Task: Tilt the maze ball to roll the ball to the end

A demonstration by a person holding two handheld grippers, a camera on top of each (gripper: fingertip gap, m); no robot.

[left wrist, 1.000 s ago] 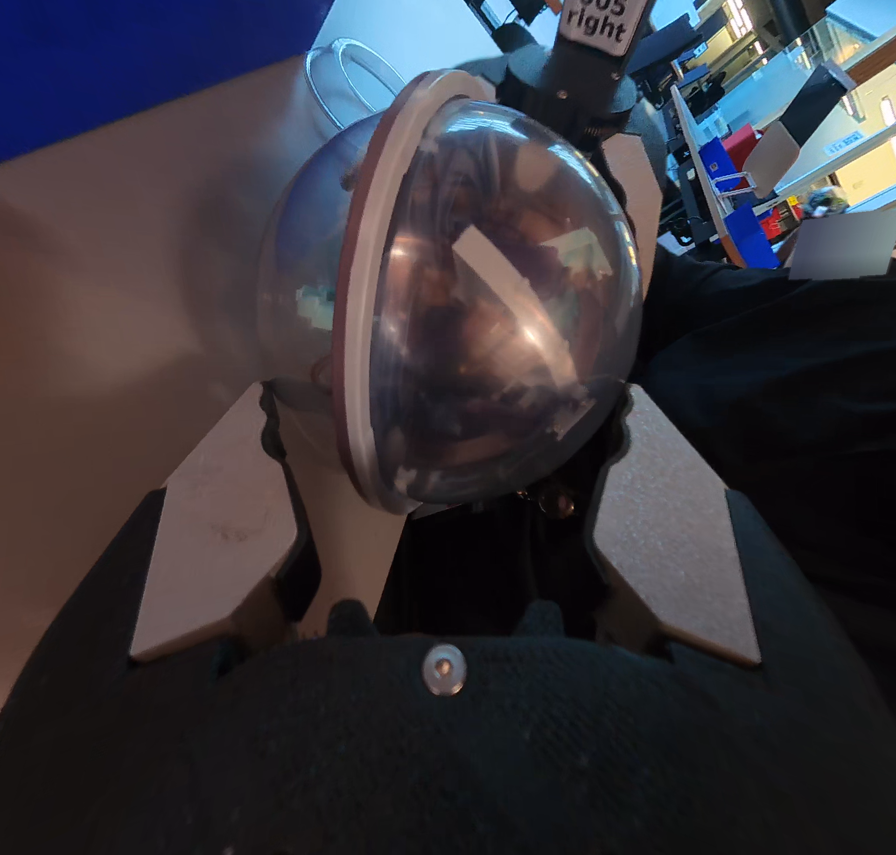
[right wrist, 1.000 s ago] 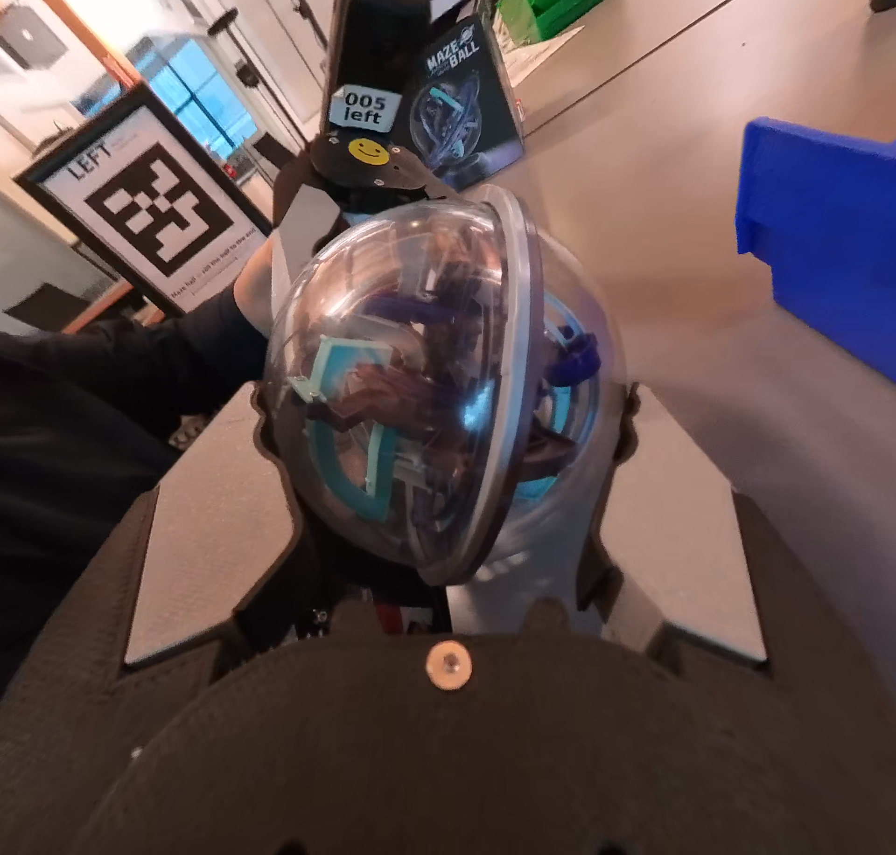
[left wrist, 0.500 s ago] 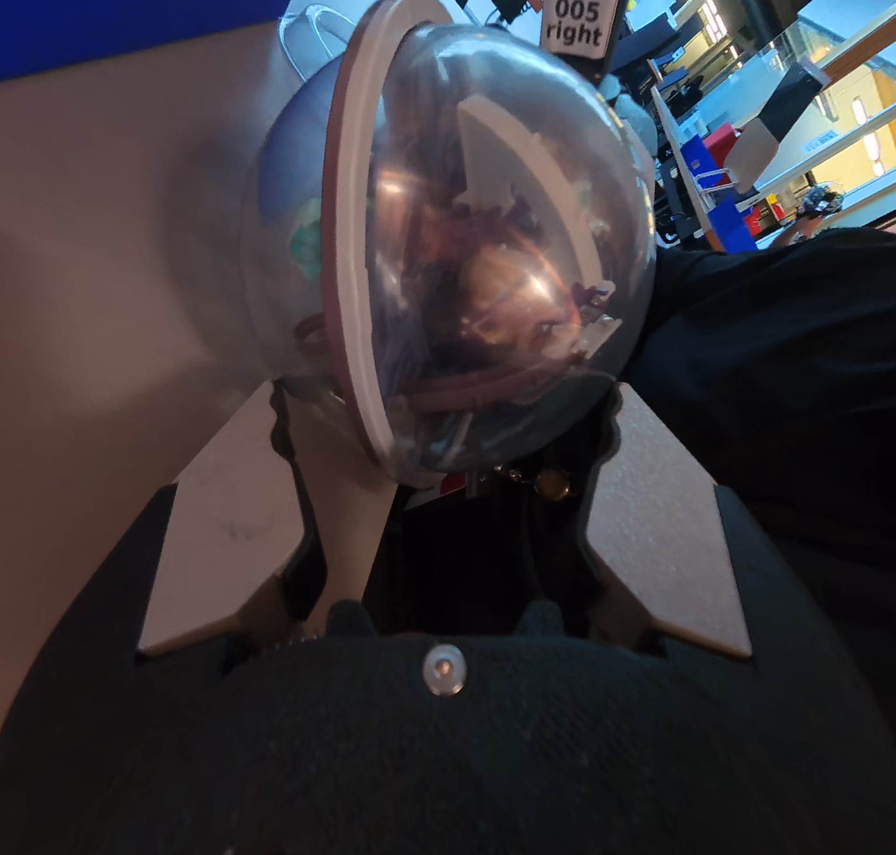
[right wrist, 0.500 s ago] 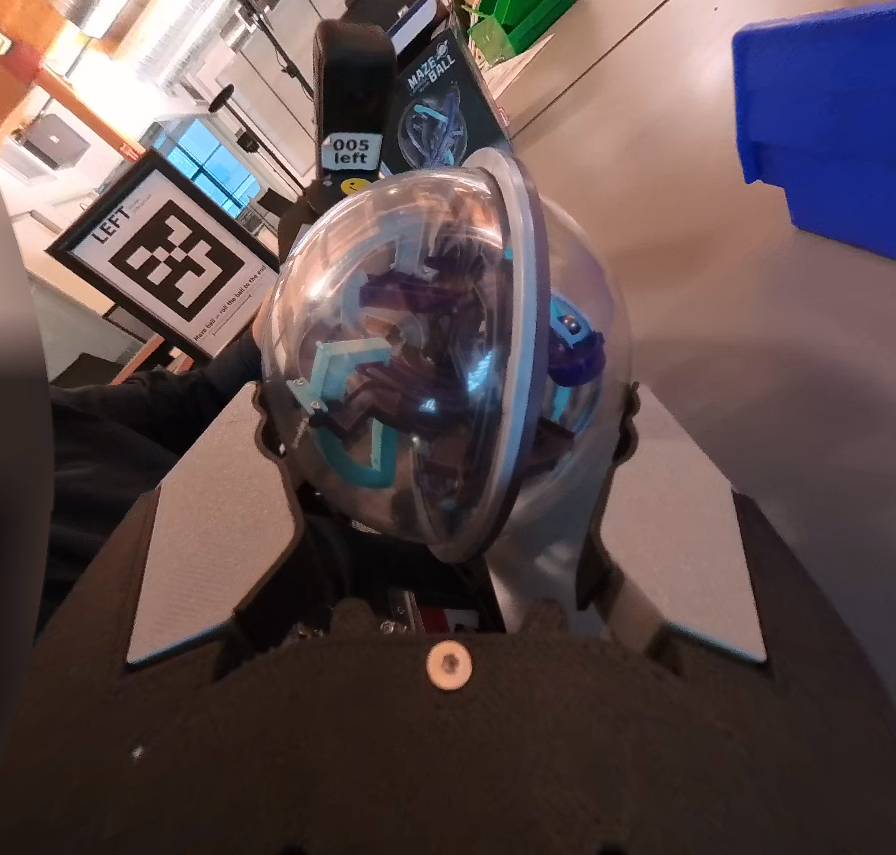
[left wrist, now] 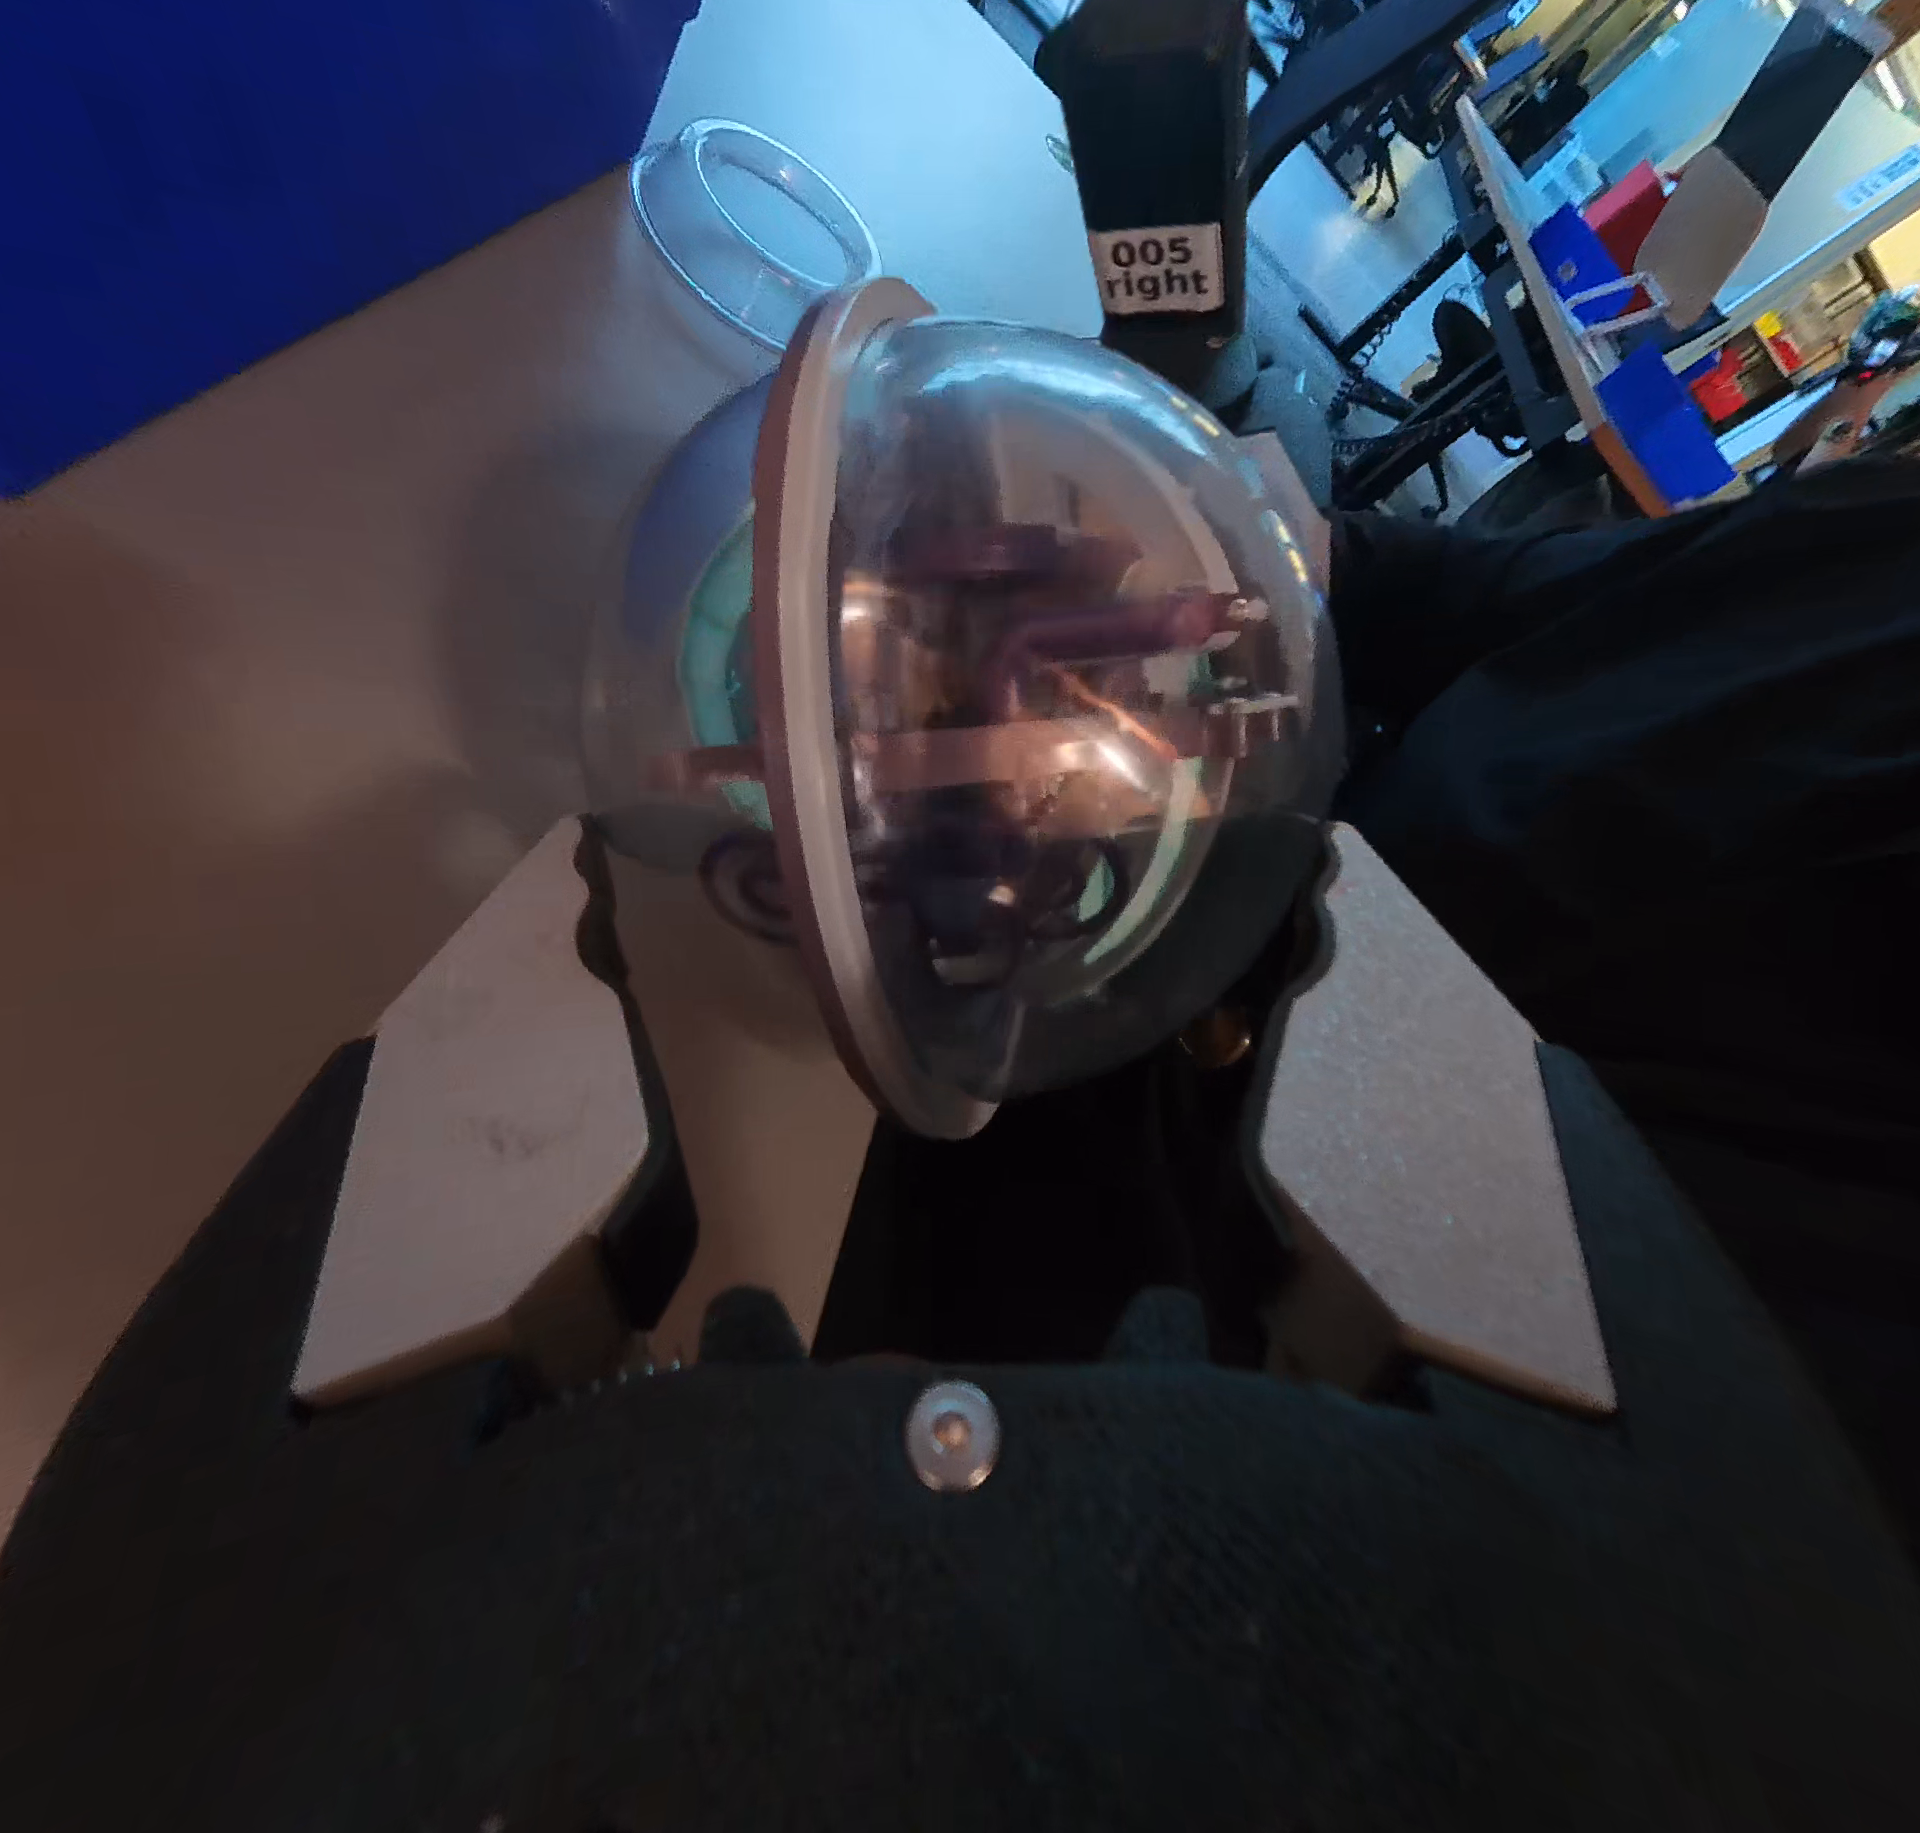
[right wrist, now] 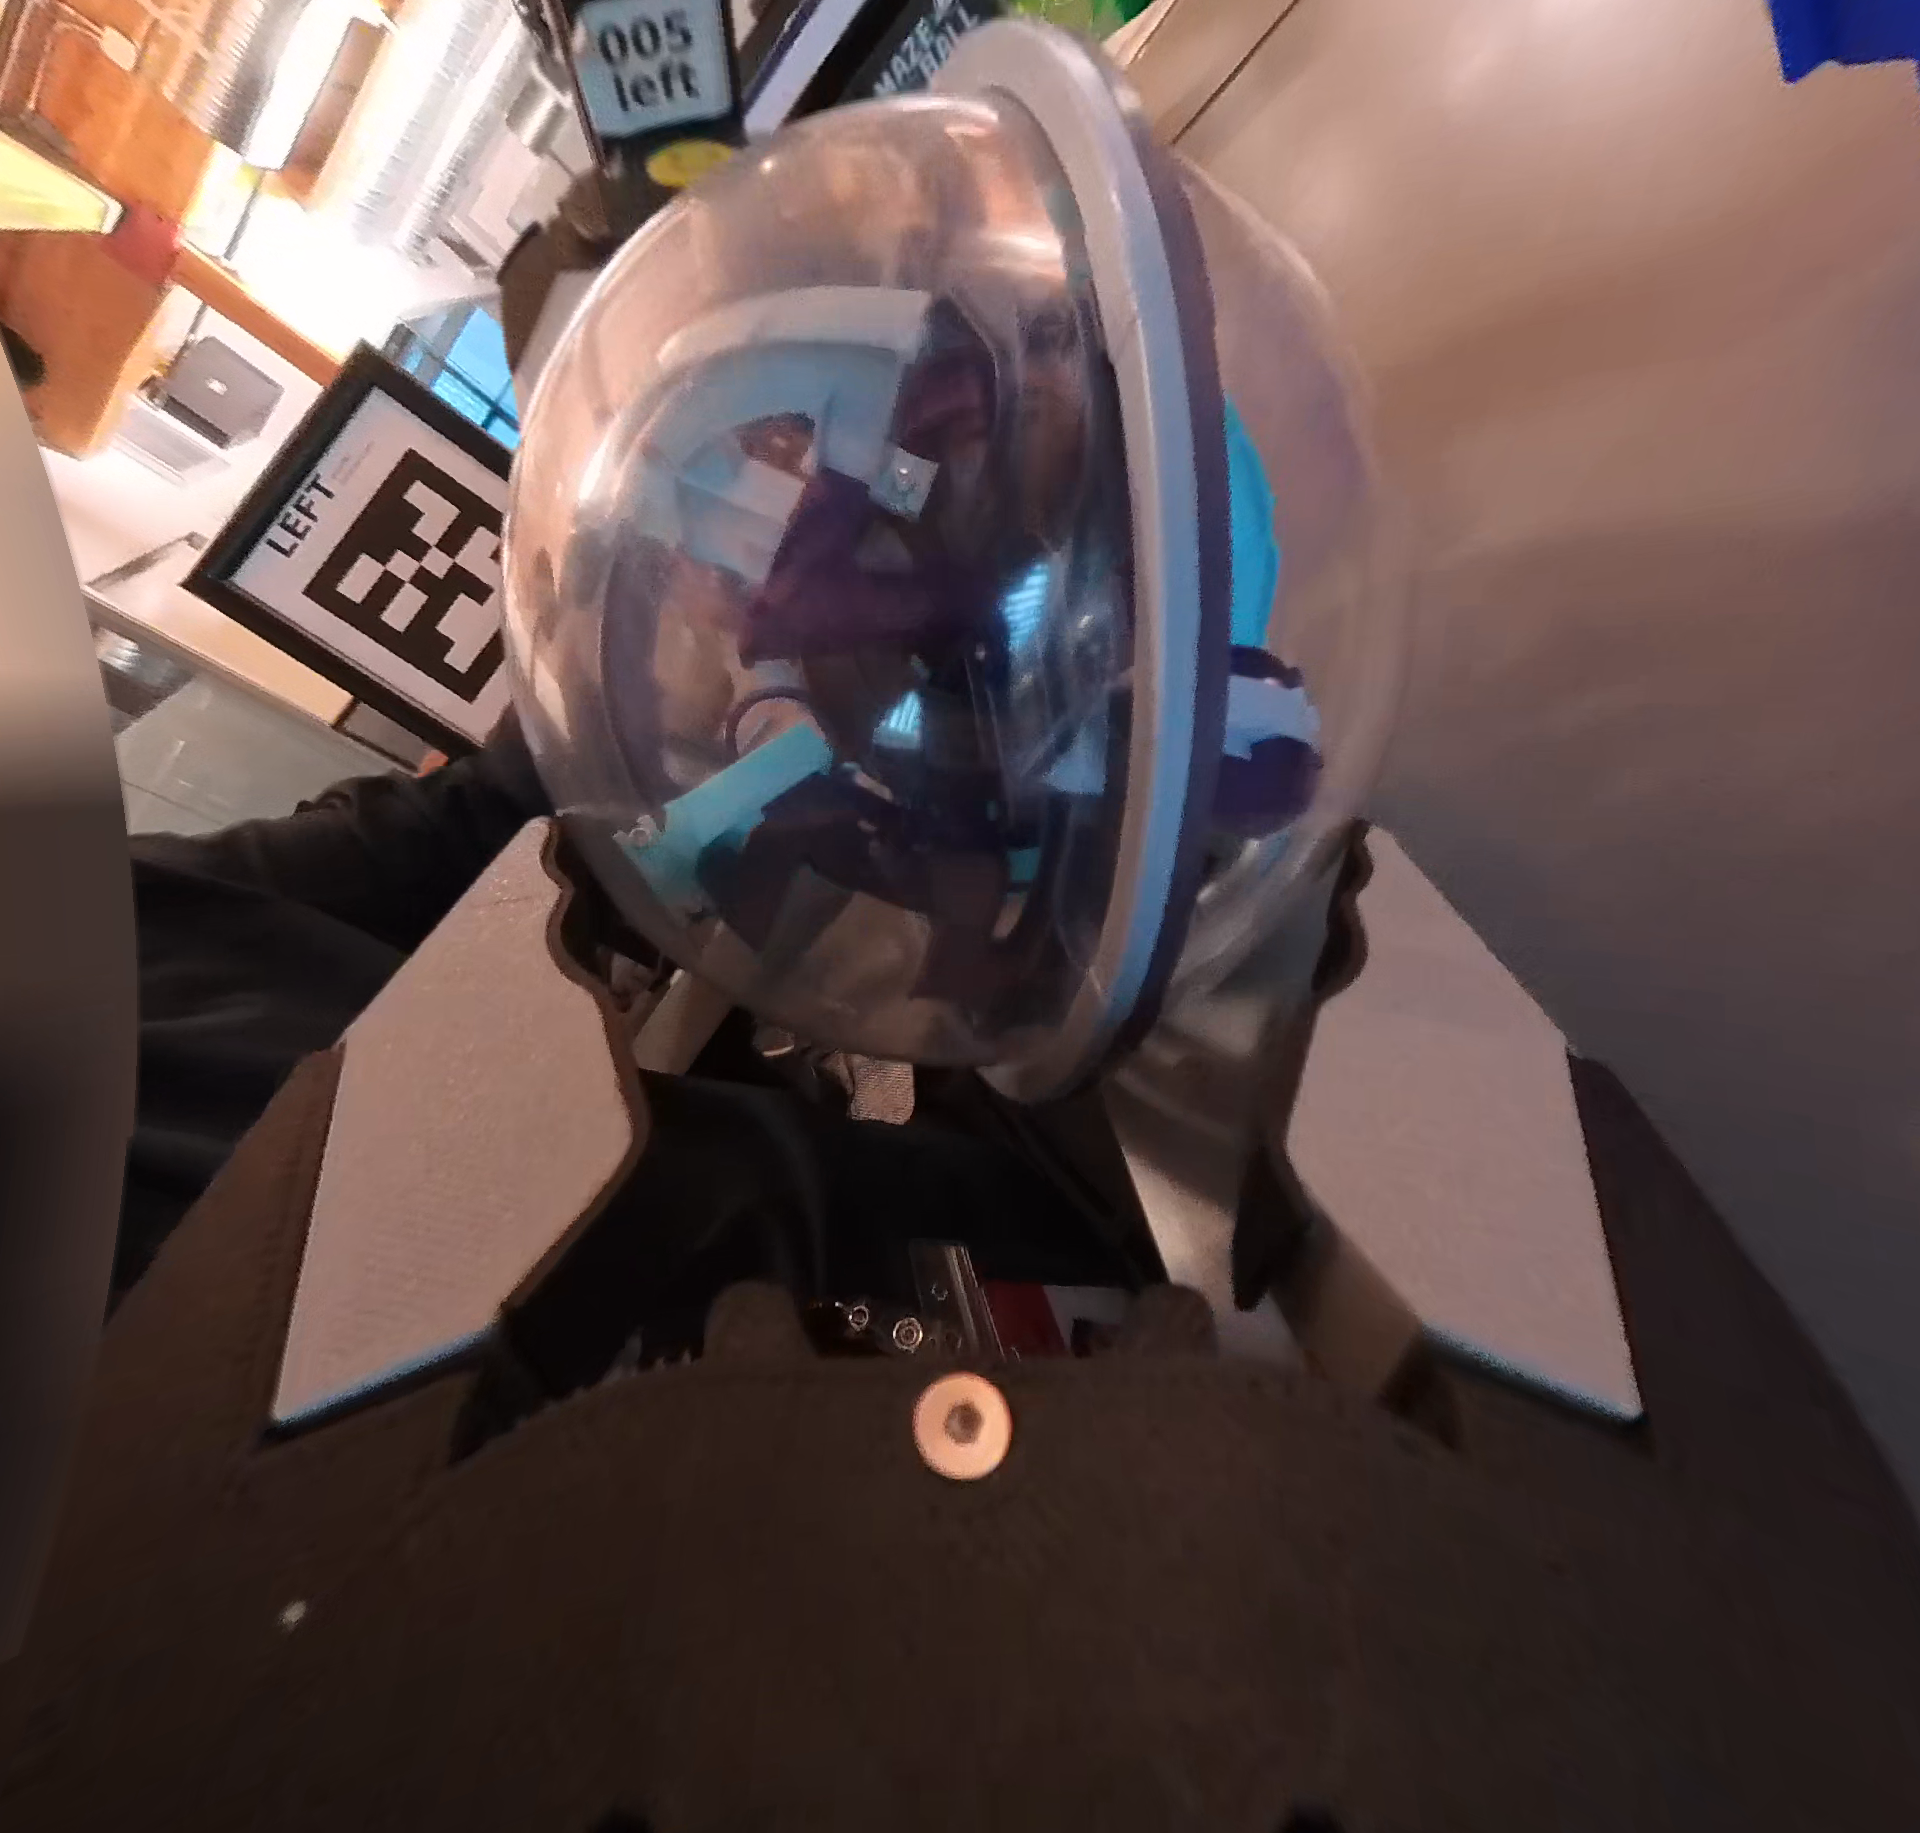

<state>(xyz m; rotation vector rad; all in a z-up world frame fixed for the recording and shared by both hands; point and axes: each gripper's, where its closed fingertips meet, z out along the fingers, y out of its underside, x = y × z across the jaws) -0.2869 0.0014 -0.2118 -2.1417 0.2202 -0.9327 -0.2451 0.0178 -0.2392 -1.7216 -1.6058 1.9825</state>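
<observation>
Maze ball [left wrist: 966, 703] sits clamped between both pairs of my fingers above the table [left wrist: 260, 692]: left gripper [left wrist: 956, 848] and right gripper [right wrist: 956, 858] grasping its clear shell from opposite sides.

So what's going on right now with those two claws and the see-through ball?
Left gripper and right gripper both clamped on the maze ball, held between them above the table. Small ball inside not discernible. Clear ring stand behind, nothing blocking.
</observation>
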